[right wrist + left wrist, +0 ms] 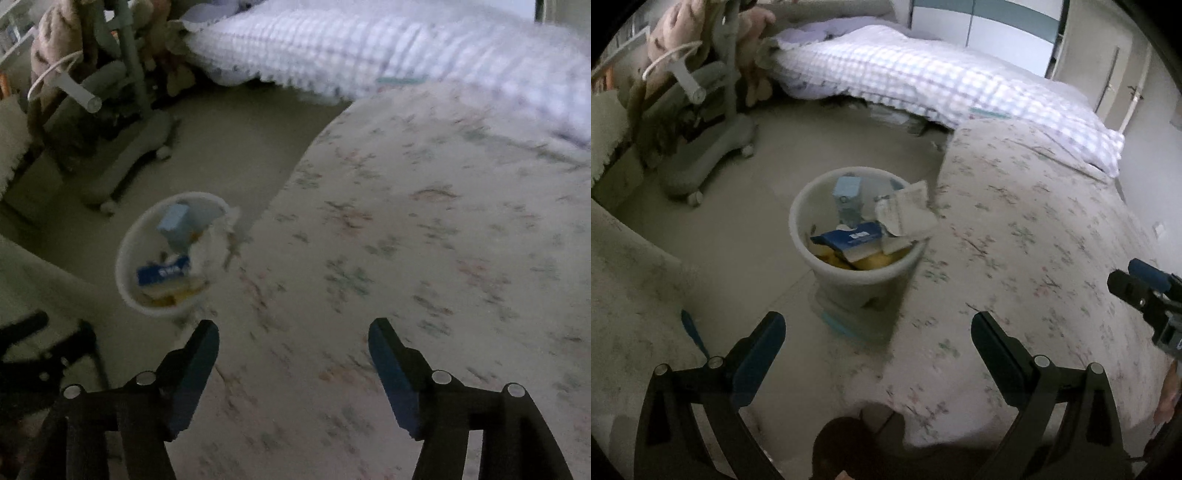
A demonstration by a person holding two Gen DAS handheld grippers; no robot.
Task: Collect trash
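Note:
A white waste bin stands on the floor beside the bed, holding a blue box, a light blue carton and a crumpled white paper that leans on its rim. My left gripper hangs open above the floor in front of the bin, nothing between its fingers. In the right wrist view, the same bin lies to the left and is blurred. My right gripper is open over the flowered bedspread with nothing in it. The right gripper also shows at the left wrist view's right edge.
A grey wheeled stand draped with plush toys stands at the back left. A checked white and purple quilt lies across the far side of the bed. A flowered cloth surface fills the near left.

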